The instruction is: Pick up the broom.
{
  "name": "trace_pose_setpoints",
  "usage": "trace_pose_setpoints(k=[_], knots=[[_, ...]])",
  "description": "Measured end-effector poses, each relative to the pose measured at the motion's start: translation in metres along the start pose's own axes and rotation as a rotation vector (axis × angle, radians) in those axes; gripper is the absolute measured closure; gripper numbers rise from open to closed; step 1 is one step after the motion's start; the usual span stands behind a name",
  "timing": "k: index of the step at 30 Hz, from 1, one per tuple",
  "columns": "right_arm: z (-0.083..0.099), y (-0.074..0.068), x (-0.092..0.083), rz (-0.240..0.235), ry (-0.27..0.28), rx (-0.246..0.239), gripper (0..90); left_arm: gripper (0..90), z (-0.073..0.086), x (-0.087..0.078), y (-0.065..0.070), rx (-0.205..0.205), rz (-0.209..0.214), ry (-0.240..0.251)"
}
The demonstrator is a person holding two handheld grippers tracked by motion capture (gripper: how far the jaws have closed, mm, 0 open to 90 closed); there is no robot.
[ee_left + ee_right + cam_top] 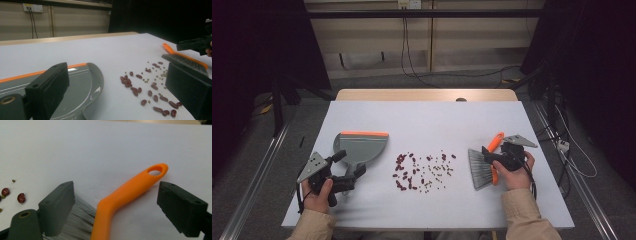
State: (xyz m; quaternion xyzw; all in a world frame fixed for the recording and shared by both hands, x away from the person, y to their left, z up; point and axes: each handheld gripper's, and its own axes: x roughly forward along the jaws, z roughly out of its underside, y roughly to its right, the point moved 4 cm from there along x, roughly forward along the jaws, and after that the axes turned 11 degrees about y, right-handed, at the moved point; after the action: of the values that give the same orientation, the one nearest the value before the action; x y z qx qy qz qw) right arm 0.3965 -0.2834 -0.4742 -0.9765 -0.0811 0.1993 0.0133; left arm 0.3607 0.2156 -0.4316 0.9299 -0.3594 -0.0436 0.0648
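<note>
On the white table (427,120), a grey dustpan (362,147) lies just ahead of the left gripper (349,167), whose jaws gape empty, while the right gripper (115,202) straddles the orange-handled brush (125,192) with wide jaws not touching, beside scattered beans (422,172).

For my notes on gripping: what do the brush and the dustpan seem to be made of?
Brush: the orange handle looks like smooth moulded plastic with a soft sheen; the grey bristles look like fine synthetic fibres. Dustpan: probably glossy grey plastic, since it shows light reflections; its orange front edge may be rubber.
</note>
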Motion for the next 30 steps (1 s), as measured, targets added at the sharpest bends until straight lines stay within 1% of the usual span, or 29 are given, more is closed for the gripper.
trace_pose_setpoints(k=[1, 2, 4, 5, 6, 7, 8, 9, 10, 11, 13, 14, 16, 17, 18, 19, 21, 23, 25, 28, 30], knots=[[0.001, 0.0, 0.003, 0.001, -0.012, 0.006, 15.8, 5.2, 0.0, 0.0, 0.0, 0.0, 0.001, 0.002], [0.002, 0.0, 0.005, 0.008, -0.023, 0.018, 17.0, 5.2, 0.0, -0.001, 0.0, 0.002, 0.0, 0.0], [0.003, 0.001, 0.01, 0.004, -0.041, 0.047, 18.1, 5.2, 0.0, -0.002, 0.0, 0.007, 0.002, 0.0], [0.003, 0.001, 0.011, 0.014, -0.057, 0.05, 19.0, 5.2, 0.0, -0.002, 0.0, 0.004, 0.002, 0.003], [0.004, 0.002, 0.013, 0.025, -0.064, 0.047, 19.2, 5.2, 0.0, -0.002, 0.0, 0.004, 0.002, 0.003], [0.003, 0.002, 0.014, 0.031, -0.059, 0.06, 20.2, 5.2, 0.0, -0.002, 0.001, -0.001, 0.0, 0.005], [0.003, 0.002, 0.015, 0.038, -0.068, 0.066, 22.5, 5.2, 0.0, -0.003, 0.0, 0.001, 0.004, 0.0], [0.003, 0.003, 0.017, 0.047, -0.078, 0.066, 22.9, 5.2, 0.0, -0.003, 0.0, 0.001, 0.004, 0.0], [0.003, 0.003, 0.018, 0.051, -0.077, 0.068, 23.9, 5.2, 0.0, -0.004, 0.0, -0.003, 0.0, 0.001], [0.003, 0.004, 0.02, 0.058, -0.088, 0.07, 26.1, 5.2, 0.0, -0.005, 0.0, -0.004, -0.001, 0.005], [0.005, 0.003, 0.023, 0.054, -0.116, 0.079, 29.7, 5.2, -0.001, -0.005, -0.001, -0.003, -0.002, 0.006], [0.006, 0.002, 0.024, 0.061, -0.128, 0.073, 29.9, 5.2, -0.001, -0.005, -0.001, -0.003, -0.002, 0.006], [0.007, 0.001, 0.024, 0.068, -0.139, 0.058, 34.2, 5.2, -0.001, -0.005, 0.0, 0.002, -0.001, 0.004], [0.007, 0.001, 0.024, 0.076, -0.147, 0.043, 36.6, 5.2, 0.0, -0.005, 0.001, 0.004, 0.0, 0.001], [0.006, 0.001, 0.024, 0.074, -0.158, 0.023, 38.6, 5.2, 0.0, -0.005, 0.001, 0.004, 0.0, 0.001], [0.006, 0.001, 0.023, 0.079, -0.165, 0.024, 40.9, 5.2, 0.0, -0.005, 0.001, 0.008, 0.005, -0.001], [0.006, 0.002, 0.024, 0.077, -0.171, 0.026, 41.1, 5.2, 0.0, -0.005, 0.001, 0.009, 0.004, 0.001], [0.005, 0.001, 0.023, 0.086, -0.183, 0.024, 41.5, 5.2, 0.0, -0.006, 0.001, 0.004, 0.002, 0.004], [0.005, -0.001, 0.024, 0.09, -0.192, 0.015, 44.1, 5.2, 0.0, -0.007, 0.002, 0.001, 0.006, 0.003], [0.003, -0.002, 0.024, 0.07, -0.207, 0.022, 48.8, 5.2, 0.001, -0.007, 0.002, 0.006, 0.007, -0.004], [0.003, -0.002, 0.023, 0.045, -0.212, 0.026, 53.6, 5.2, 0.001, -0.007, 0.002, 0.005, 0.009, -0.004]])
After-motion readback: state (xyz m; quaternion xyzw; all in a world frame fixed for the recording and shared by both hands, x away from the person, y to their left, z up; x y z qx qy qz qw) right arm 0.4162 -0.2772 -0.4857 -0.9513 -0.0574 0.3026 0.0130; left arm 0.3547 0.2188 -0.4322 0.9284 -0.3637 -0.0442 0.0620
